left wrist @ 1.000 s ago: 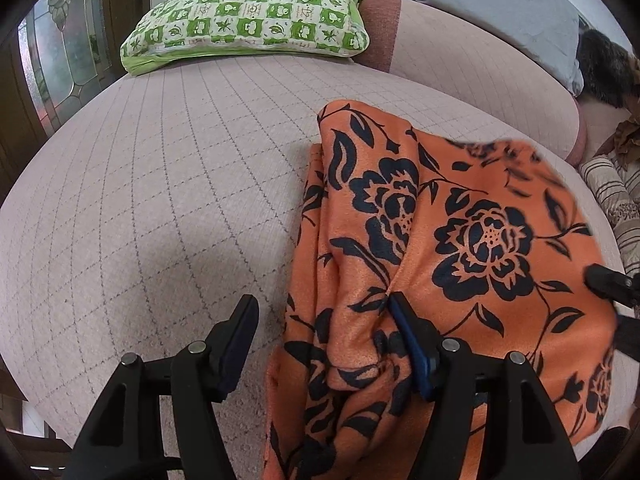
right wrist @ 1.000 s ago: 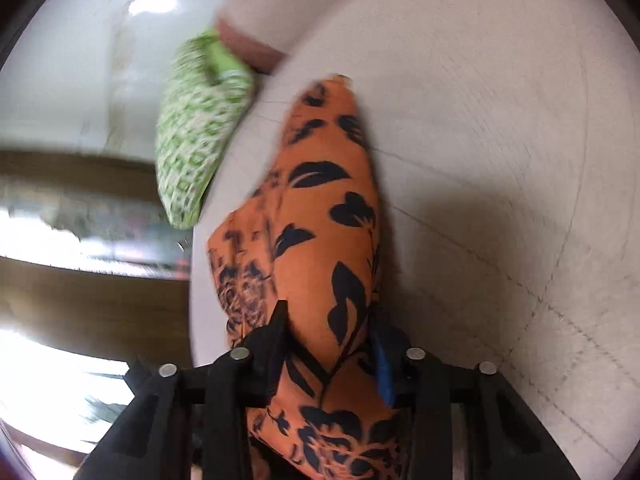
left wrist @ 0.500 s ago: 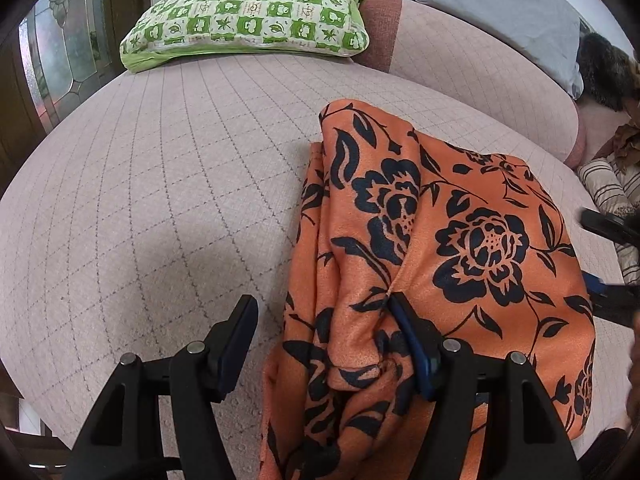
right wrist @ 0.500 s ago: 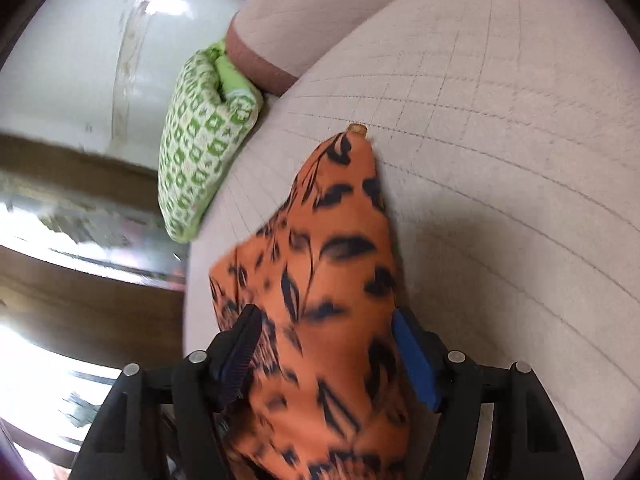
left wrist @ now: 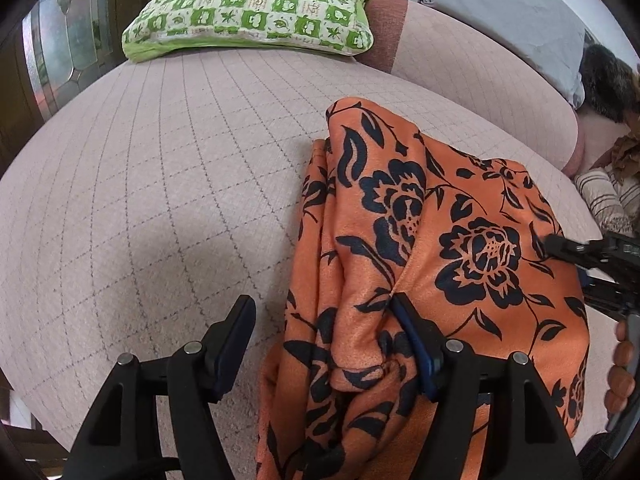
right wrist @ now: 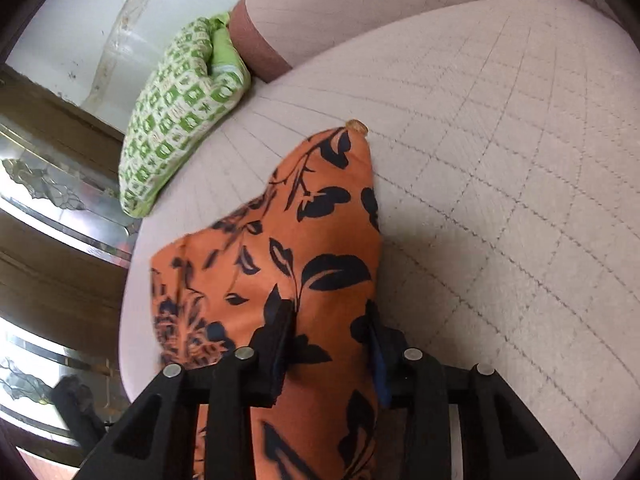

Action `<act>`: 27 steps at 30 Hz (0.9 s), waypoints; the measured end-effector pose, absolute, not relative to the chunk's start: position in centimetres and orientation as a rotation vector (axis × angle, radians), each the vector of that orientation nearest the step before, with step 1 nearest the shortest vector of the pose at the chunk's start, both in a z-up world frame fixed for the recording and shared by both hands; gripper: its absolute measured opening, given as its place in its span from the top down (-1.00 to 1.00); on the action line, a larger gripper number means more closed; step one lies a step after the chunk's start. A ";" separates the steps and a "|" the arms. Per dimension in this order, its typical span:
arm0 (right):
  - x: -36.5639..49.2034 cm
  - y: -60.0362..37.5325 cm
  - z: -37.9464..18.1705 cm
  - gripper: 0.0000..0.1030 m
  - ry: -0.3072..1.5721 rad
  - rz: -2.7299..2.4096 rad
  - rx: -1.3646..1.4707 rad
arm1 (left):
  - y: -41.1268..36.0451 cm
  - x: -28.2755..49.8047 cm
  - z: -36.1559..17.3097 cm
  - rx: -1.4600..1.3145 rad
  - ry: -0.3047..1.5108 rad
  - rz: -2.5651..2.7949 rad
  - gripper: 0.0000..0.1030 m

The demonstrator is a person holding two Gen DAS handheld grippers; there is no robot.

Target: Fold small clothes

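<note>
One orange floral garment (left wrist: 432, 248) lies bunched at lower right of the left wrist frame on the pink quilted sofa (left wrist: 168, 184), likely mid-fold. Two claws: the left gripper (left wrist: 324, 320) is wide, cloth against one finger; the right gripper (right wrist: 330, 332) straddles a fold, grip uncertain. One green pillow (left wrist: 256, 16) sits at upper centre.

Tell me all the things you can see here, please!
cloth: one, orange with dark flowers, bunched on the bed's right side
bed: one, pale pink with a stitched grid, under everything
pillow: one, green and white checks, far end of the bed
cushion: one, grey, far right
window: one, patterned glass, left
left gripper: black, fingers wide apart, cloth between them
right gripper: black, fingers apart around the cloth
</note>
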State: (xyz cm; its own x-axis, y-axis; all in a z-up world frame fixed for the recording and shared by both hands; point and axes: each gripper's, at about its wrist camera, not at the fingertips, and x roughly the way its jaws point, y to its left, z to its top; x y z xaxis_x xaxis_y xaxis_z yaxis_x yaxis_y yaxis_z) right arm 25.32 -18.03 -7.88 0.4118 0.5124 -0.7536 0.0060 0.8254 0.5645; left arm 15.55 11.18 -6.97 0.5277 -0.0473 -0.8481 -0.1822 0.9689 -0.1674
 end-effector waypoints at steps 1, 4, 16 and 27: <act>24.7 -18.4 -7.1 0.16 1.087 0.319 0.523 | 11.1 15.5 -7.0 -0.249 1.014 0.080 -0.39; 22.2 -18.2 -3.9 0.09 0.968 0.289 0.456 | 11.2 15.6 -7.0 -0.253 1.015 0.080 -0.39; 20.7 -12.7 -4.5 -0.29 1.046 0.453 0.472 | 12.0 14.6 -6.1 -0.336 0.983 0.058 -0.38; 20.8 -11.0 -6.9 -0.45 1.129 0.547 0.469 | 17.0 15.6 -3.1 -0.524 0.936 -0.030 -0.54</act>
State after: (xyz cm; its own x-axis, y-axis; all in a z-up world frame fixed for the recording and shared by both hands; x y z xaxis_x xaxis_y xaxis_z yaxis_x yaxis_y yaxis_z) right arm 20.78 -11.03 -6.90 0.3242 0.6249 -0.7103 -0.1704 0.7771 0.6059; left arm 15.61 16.98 -3.15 0.6023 -0.2474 -0.7590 -0.1975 0.8750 -0.4420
